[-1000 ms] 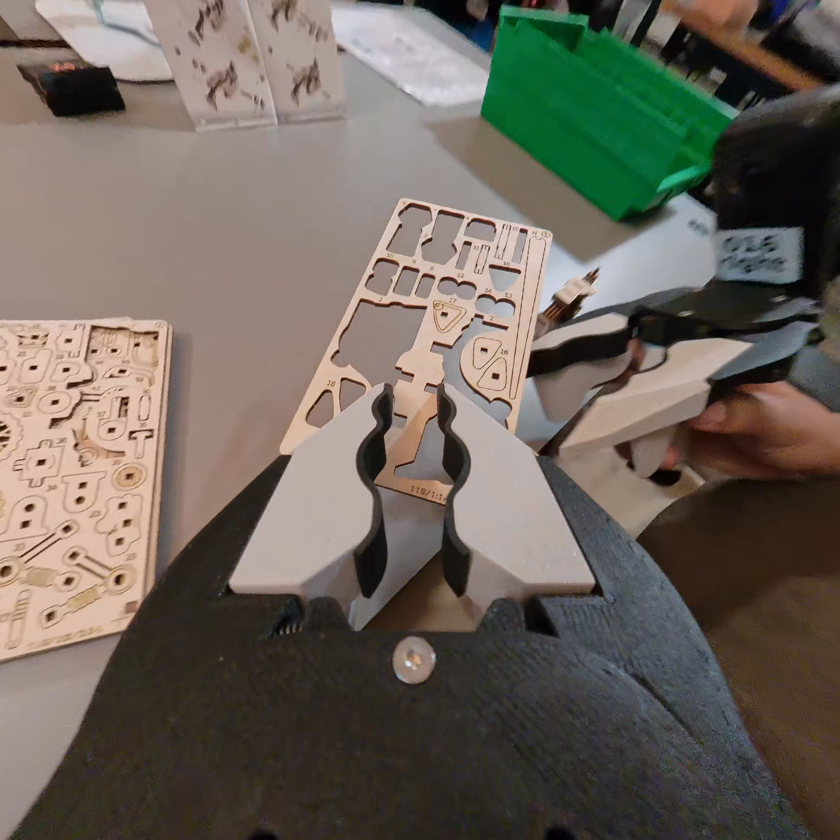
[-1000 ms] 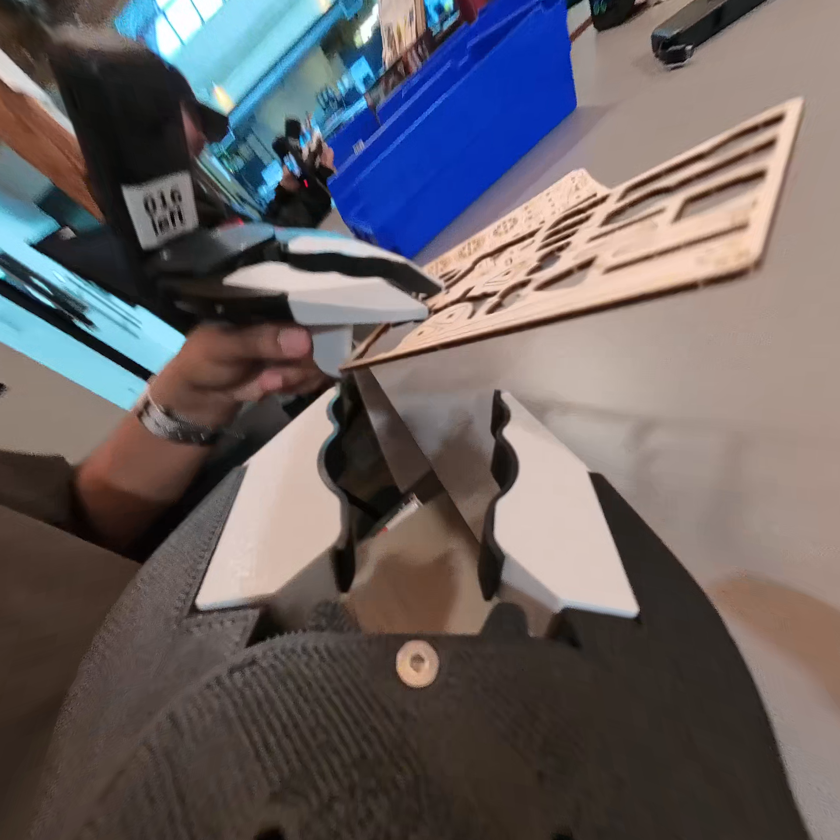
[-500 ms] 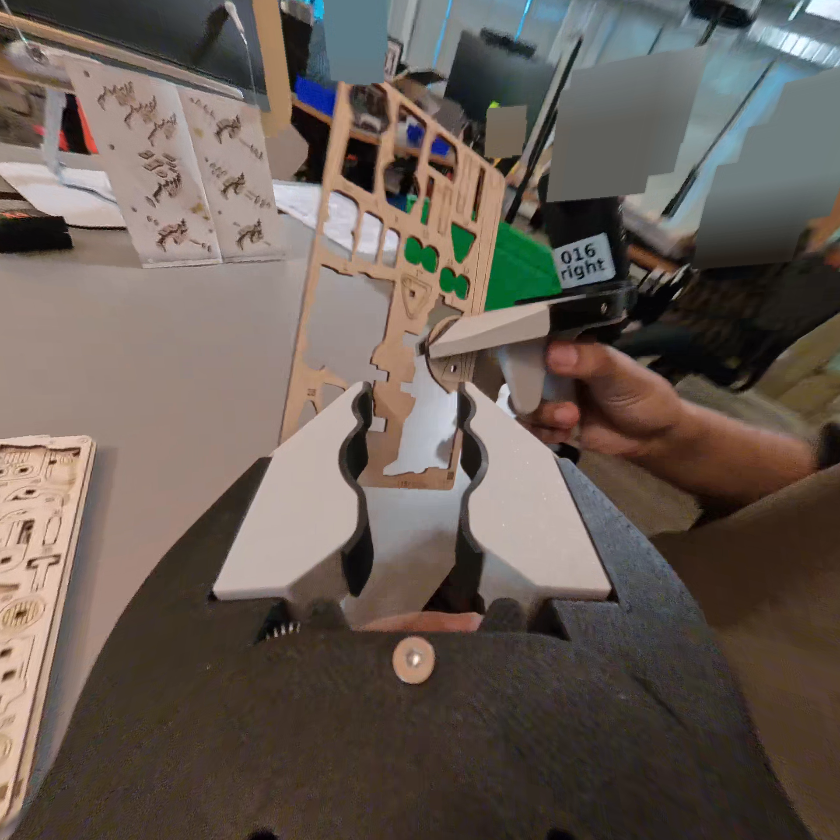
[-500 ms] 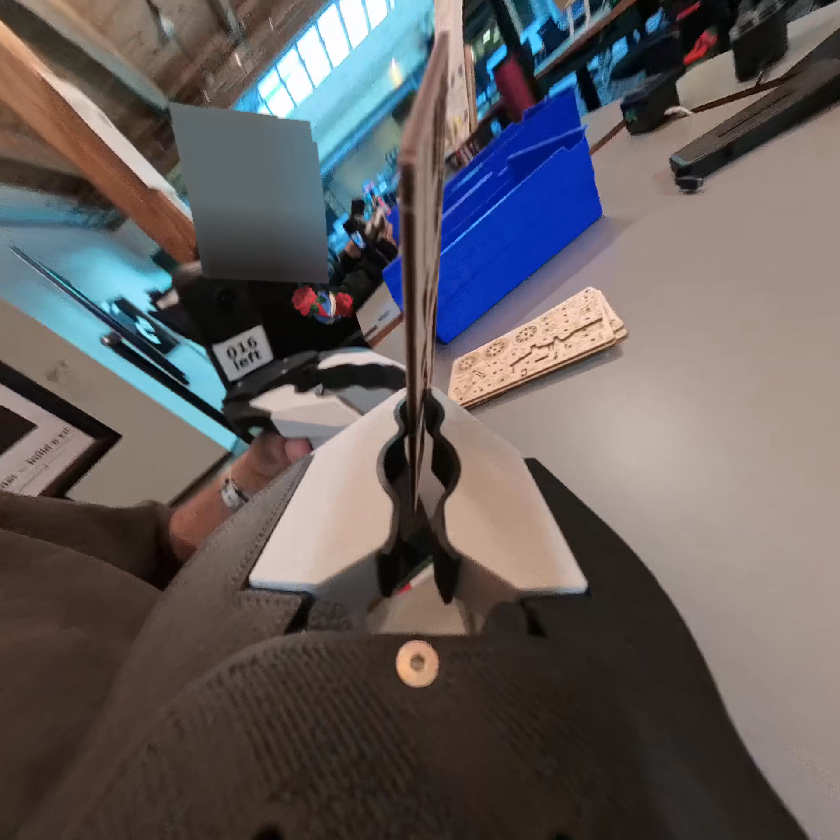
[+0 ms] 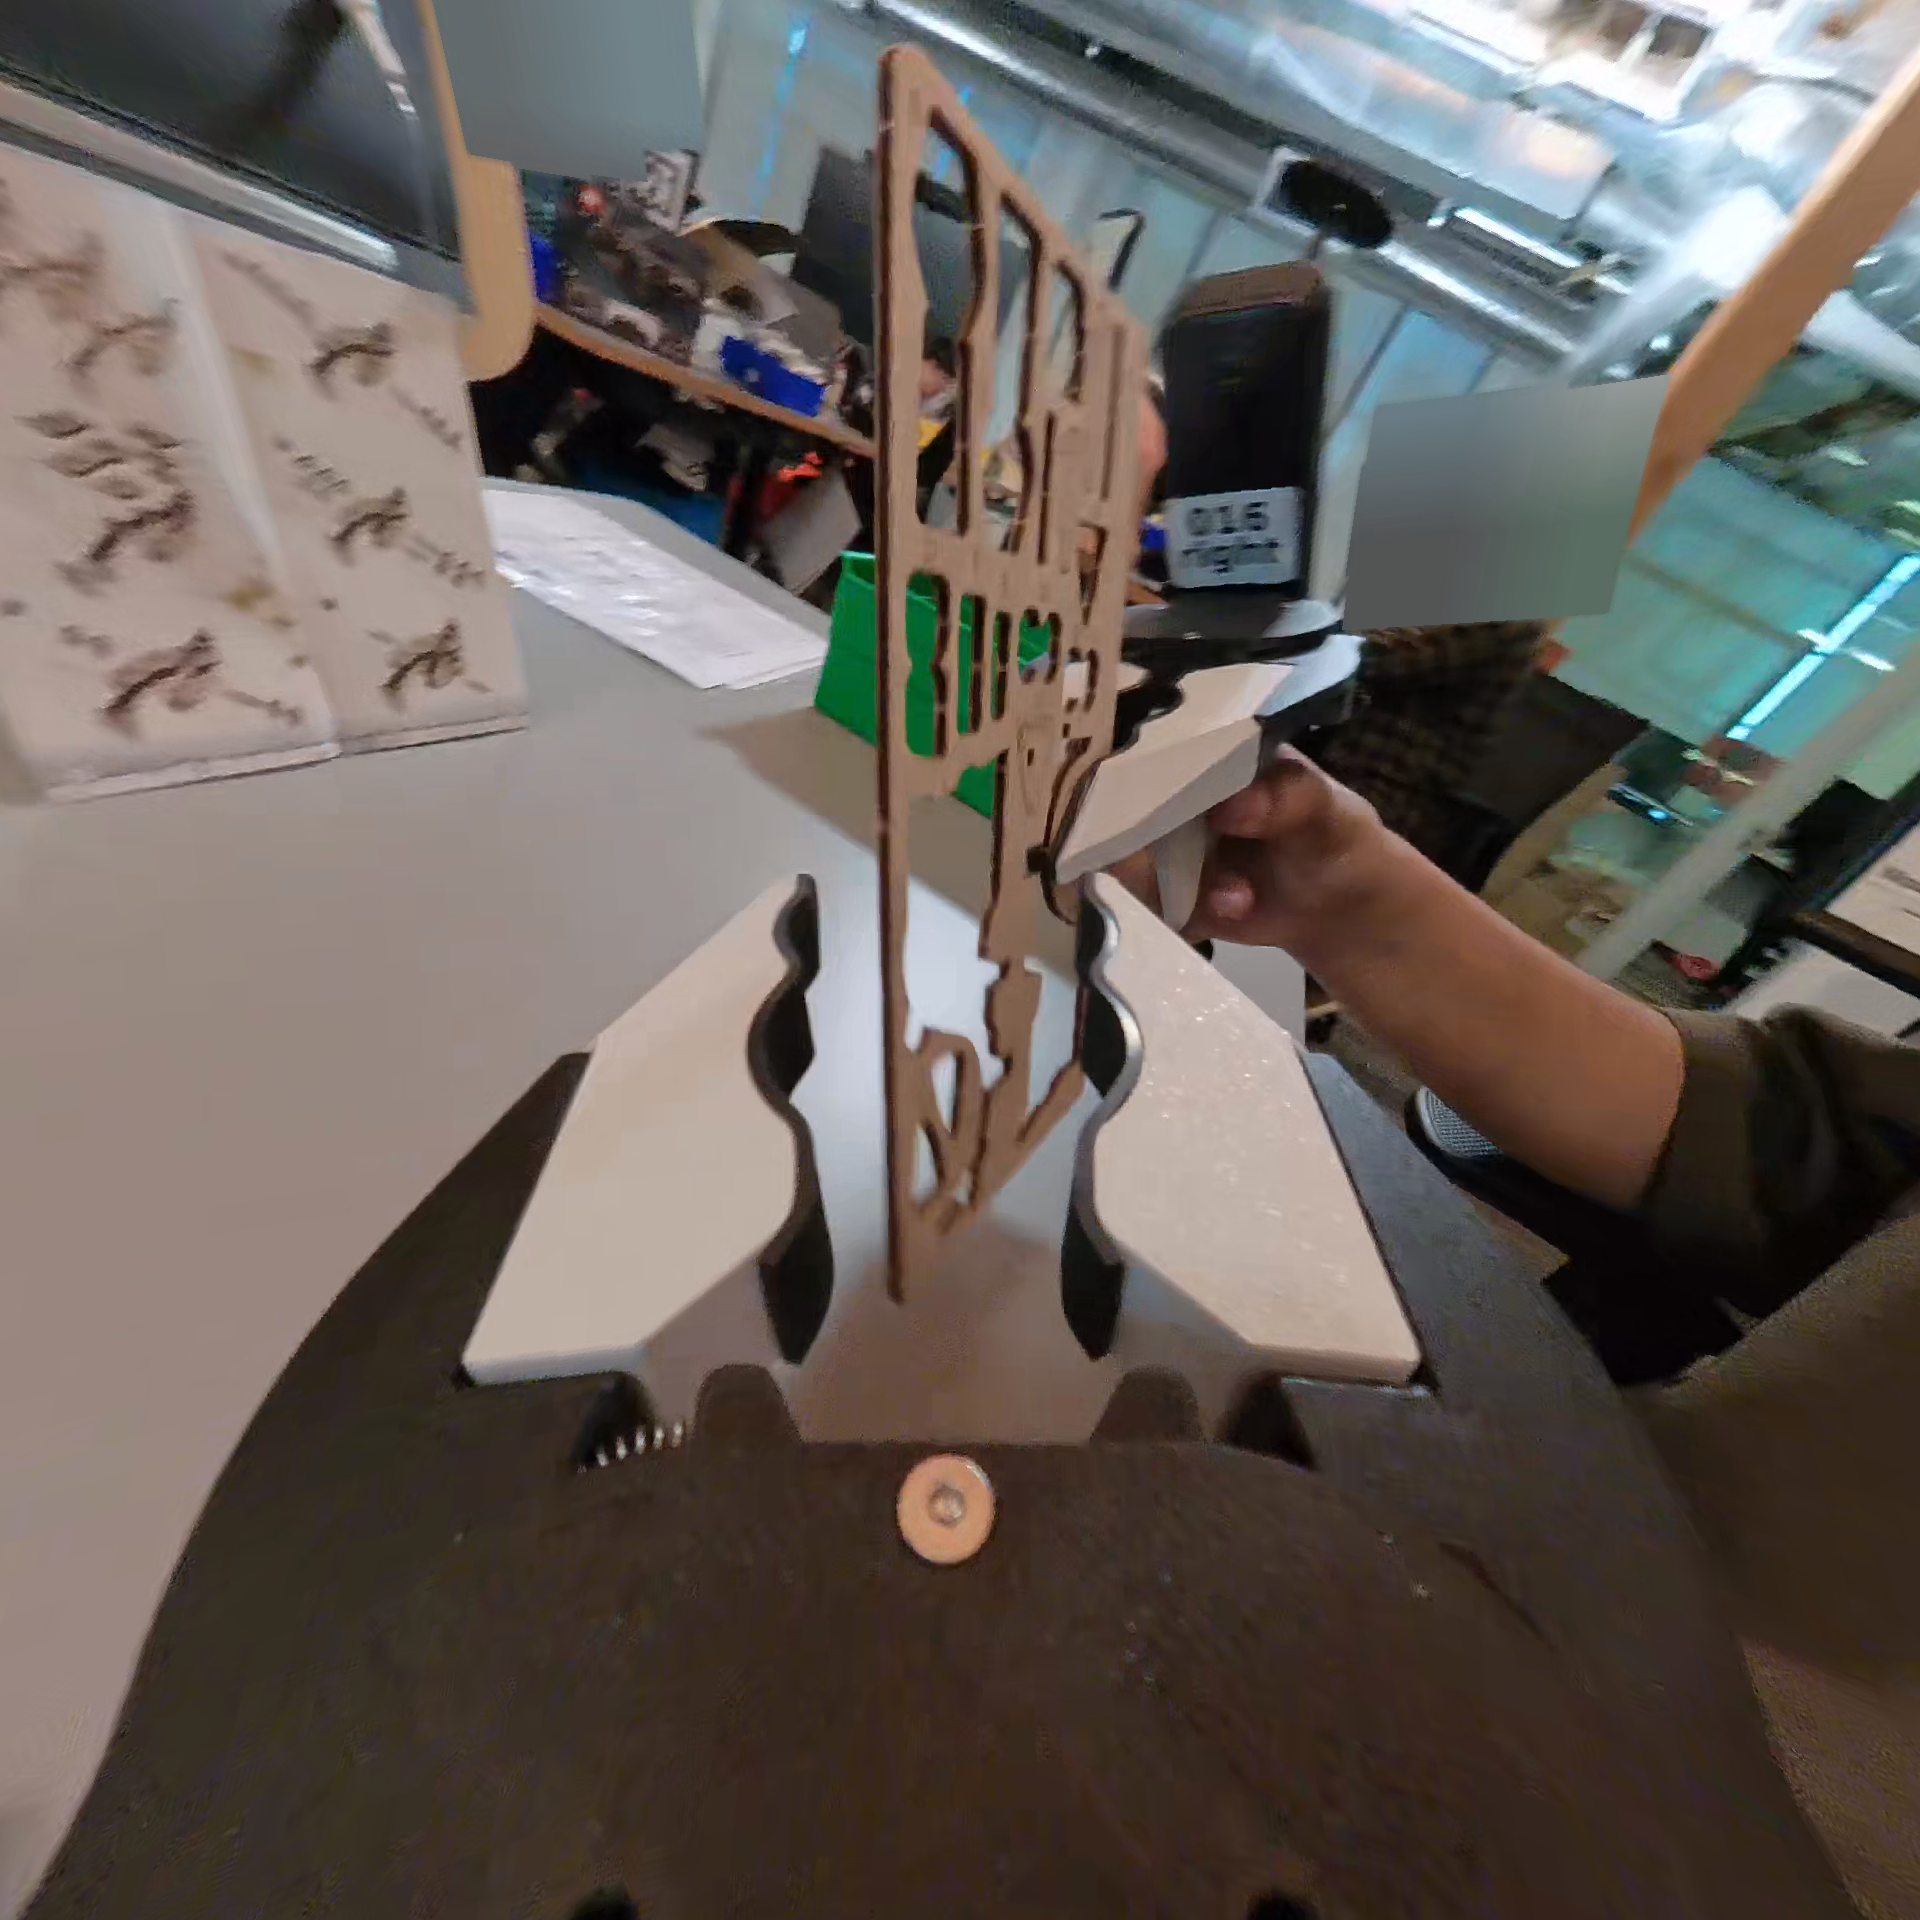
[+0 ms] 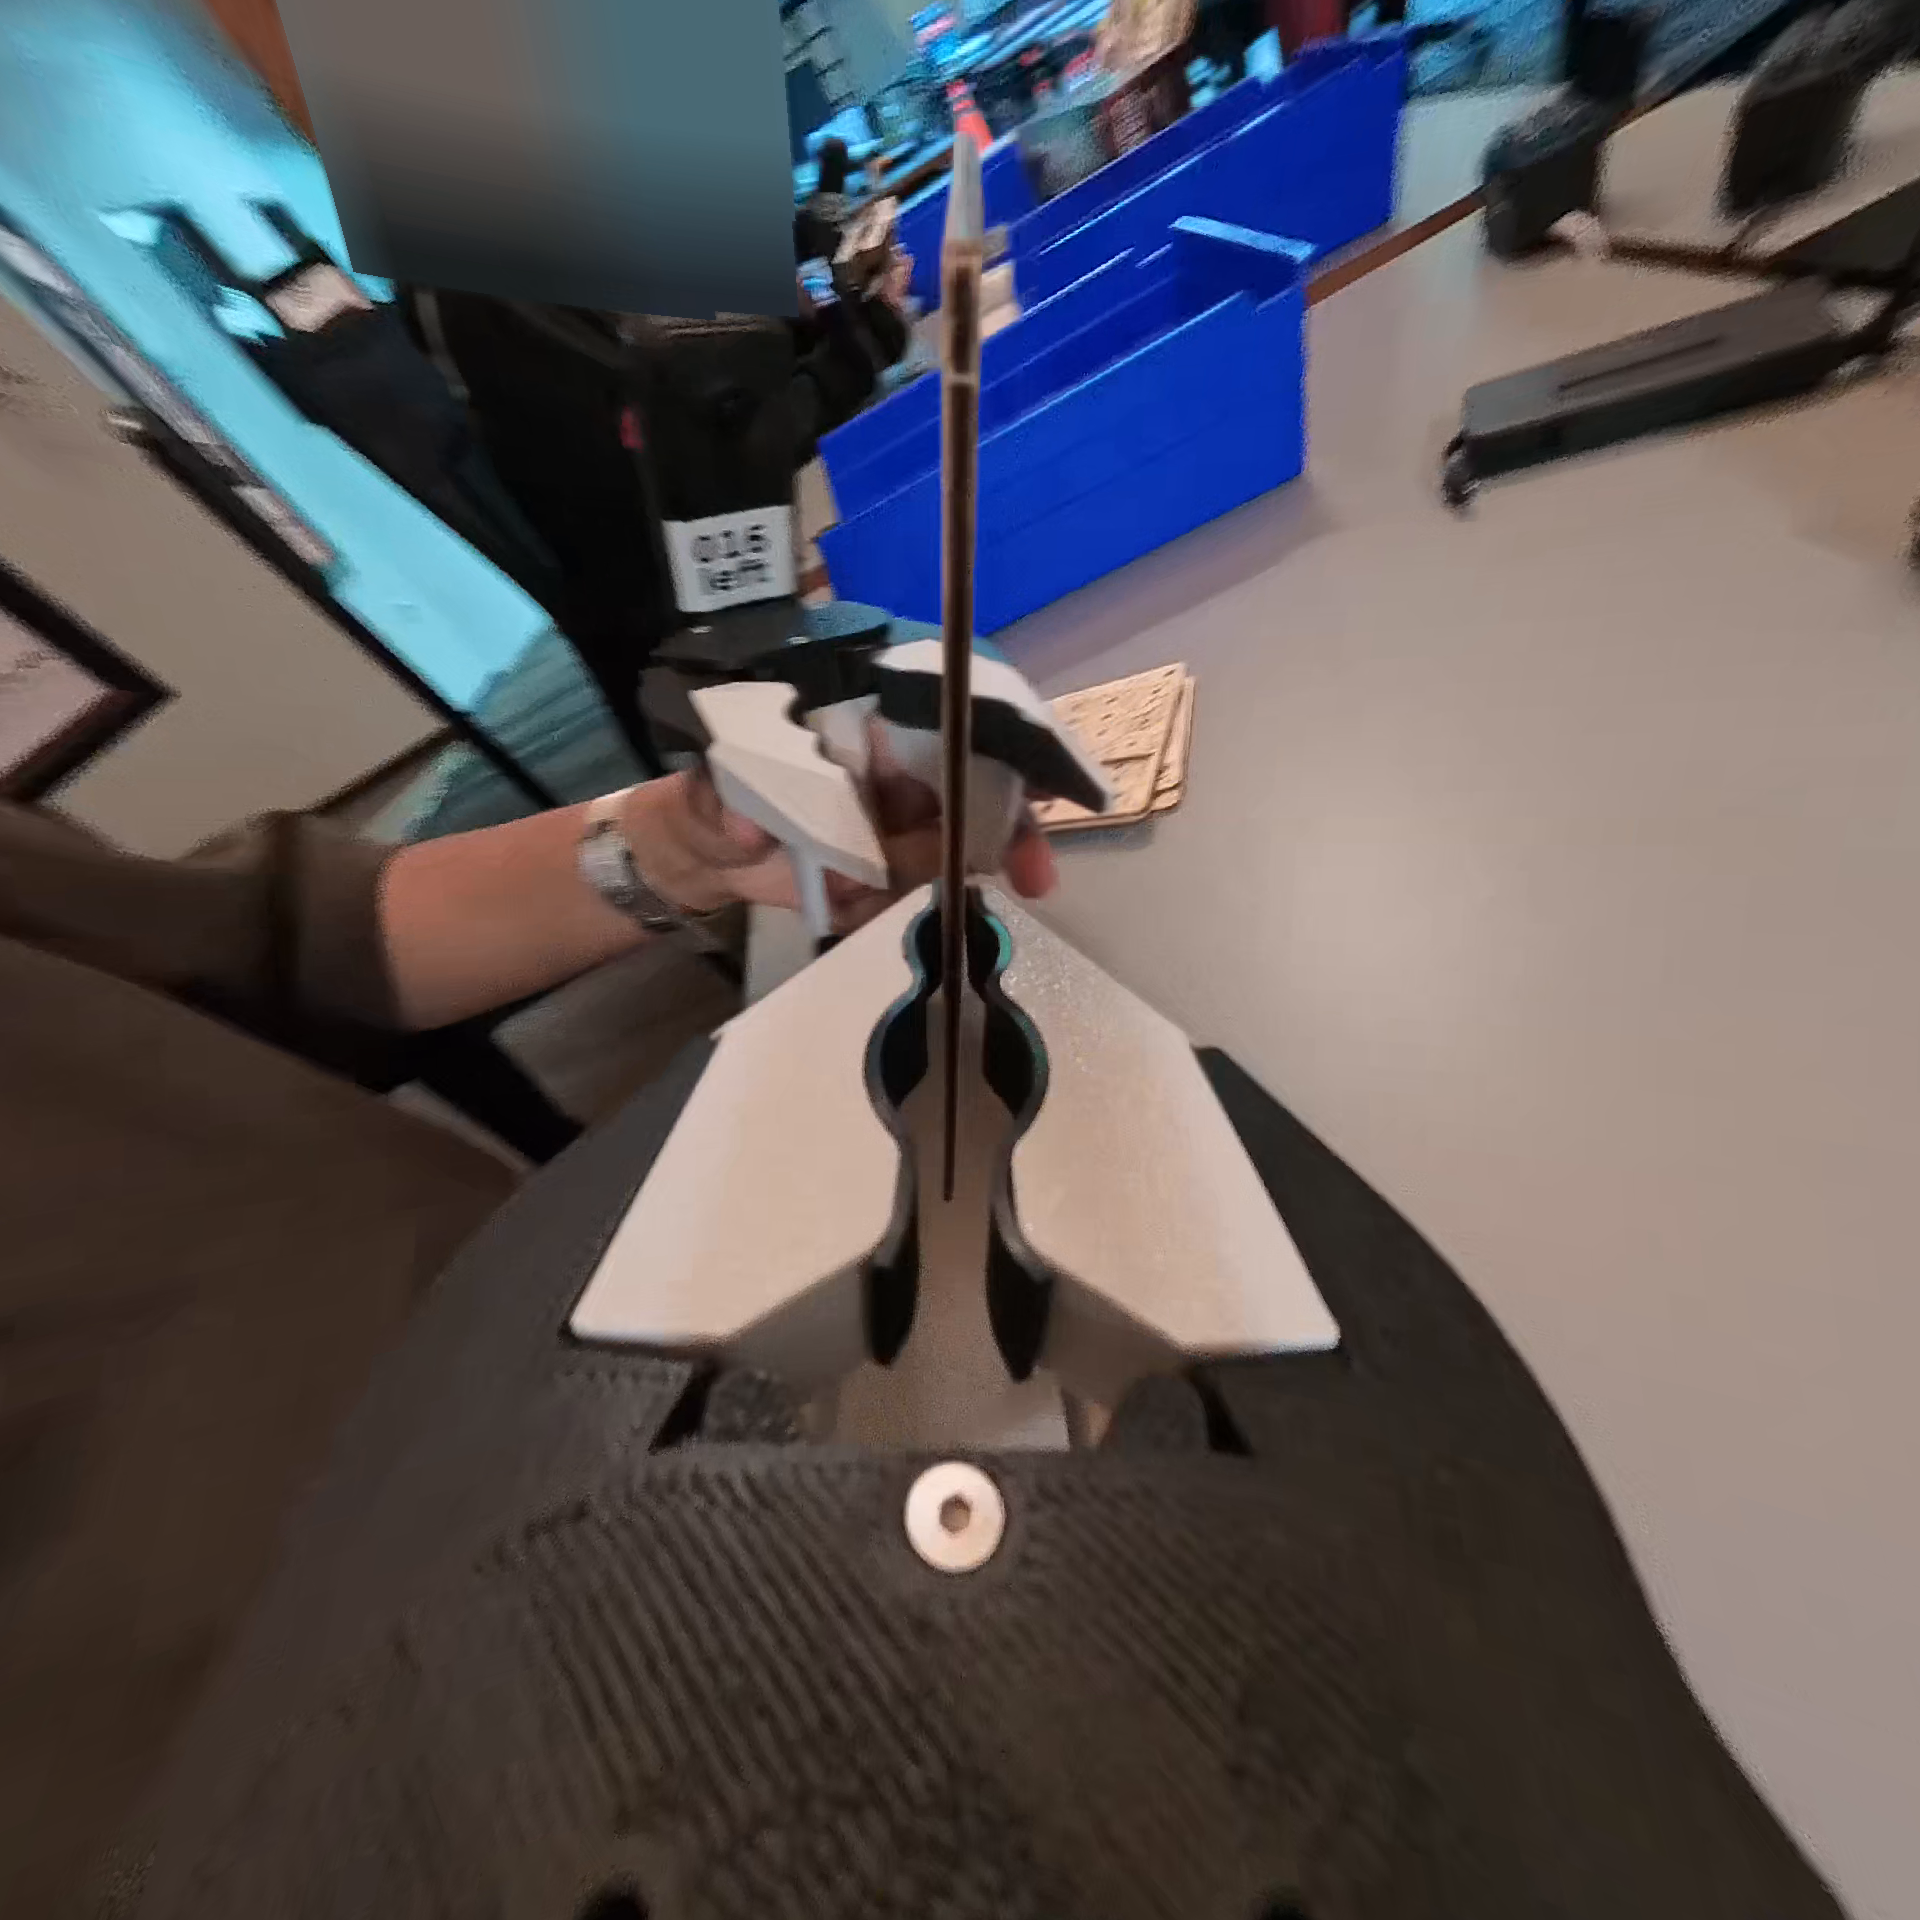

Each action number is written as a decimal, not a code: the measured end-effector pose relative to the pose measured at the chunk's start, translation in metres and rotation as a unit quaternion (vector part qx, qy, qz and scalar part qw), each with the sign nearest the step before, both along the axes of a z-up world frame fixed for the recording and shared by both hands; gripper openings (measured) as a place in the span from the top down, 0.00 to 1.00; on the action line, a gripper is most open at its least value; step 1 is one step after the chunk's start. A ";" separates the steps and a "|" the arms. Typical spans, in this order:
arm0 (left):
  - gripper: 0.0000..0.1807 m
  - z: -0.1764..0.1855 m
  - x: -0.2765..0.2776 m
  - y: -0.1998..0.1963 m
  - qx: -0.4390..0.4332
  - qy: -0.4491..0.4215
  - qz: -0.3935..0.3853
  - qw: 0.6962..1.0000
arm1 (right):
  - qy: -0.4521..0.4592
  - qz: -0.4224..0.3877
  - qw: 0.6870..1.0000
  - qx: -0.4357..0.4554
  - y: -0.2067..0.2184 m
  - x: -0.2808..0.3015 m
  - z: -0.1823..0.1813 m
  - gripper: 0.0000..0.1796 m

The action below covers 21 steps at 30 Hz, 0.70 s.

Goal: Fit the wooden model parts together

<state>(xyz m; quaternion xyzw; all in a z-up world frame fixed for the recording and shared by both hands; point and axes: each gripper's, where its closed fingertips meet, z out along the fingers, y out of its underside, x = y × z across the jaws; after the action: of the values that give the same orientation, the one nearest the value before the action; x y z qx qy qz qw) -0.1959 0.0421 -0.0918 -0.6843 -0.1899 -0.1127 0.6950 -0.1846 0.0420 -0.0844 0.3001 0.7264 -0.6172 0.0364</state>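
A thin wooden parts sheet (image 5: 997, 499) with many cut-outs stands upright in the air. My right gripper (image 6: 953, 909) is shut on its lower part; in the right wrist view the sheet (image 6: 958, 520) shows edge-on between the pads. In the left wrist view the right gripper (image 5: 1049, 852) comes in from the right and pinches the sheet. My left gripper (image 5: 945, 894) is open, its fingers on either side of the sheet's lower end without touching it. It also shows beyond the sheet in the right wrist view (image 6: 914, 748), jaws apart.
A stack of wooden sheets (image 6: 1132, 738) lies on the grey table (image 6: 1455, 935). Blue bins (image 6: 1091, 447) and black equipment (image 6: 1662, 364) stand farther back. A green bin (image 5: 862, 665), white upright cards (image 5: 260, 520) and papers (image 5: 644, 592) stand behind the sheet. My left and right fingertips are right by each other.
The sheet went from nearly flat over the table to upright. My right gripper closed on it. The sheet turned more edge-on to my left gripper, whose fingers opened wider.
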 end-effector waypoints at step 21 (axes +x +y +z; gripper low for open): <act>1.00 -0.020 -0.007 0.048 0.103 -0.072 -0.032 0.992 | -0.027 -0.281 0.946 -0.161 0.154 -0.030 -0.020 1.00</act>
<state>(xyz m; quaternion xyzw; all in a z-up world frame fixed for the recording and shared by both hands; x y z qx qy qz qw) -0.2025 0.0904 -0.1114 -0.6053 -0.2045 -0.2029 0.7420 -0.2147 0.1960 -0.1041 0.4992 0.5017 -0.7029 -0.0709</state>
